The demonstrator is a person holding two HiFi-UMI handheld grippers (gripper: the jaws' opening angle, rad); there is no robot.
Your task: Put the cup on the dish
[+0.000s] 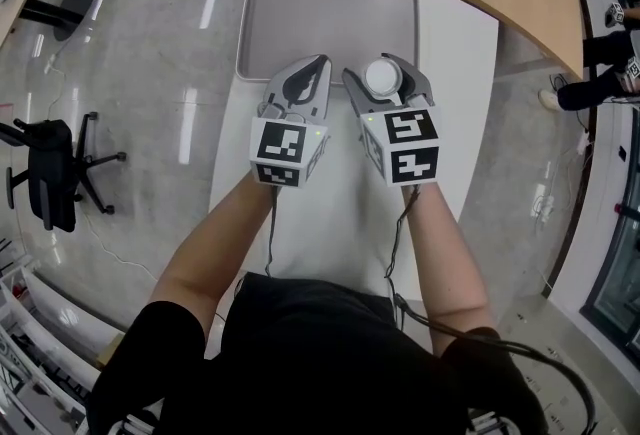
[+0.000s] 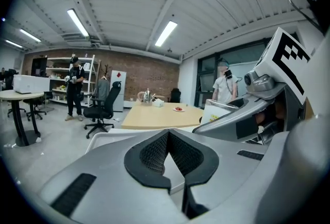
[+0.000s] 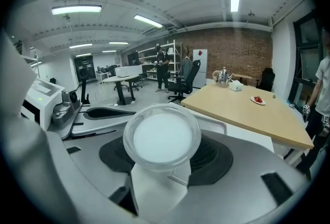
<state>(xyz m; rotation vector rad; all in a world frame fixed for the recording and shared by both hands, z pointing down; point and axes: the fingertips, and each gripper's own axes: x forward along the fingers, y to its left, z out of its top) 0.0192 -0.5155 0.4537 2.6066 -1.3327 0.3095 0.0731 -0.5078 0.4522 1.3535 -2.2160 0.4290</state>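
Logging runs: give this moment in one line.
right gripper: shut on translucent white cup | left gripper: shut, empty | grey rectangular tray: bare

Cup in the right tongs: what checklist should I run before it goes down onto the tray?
1. Grip: ok. The right gripper has its tongs shut on the cup.
2. Landing spot: ok. The tray shows bare.
3. Cup over tray: cannot tell. In the head view it sits at the tray's near edge; its height is unclear.
4. Left gripper: ok. Tongs shut, empty, beside the right one.
5. Cup upright: cannot tell.
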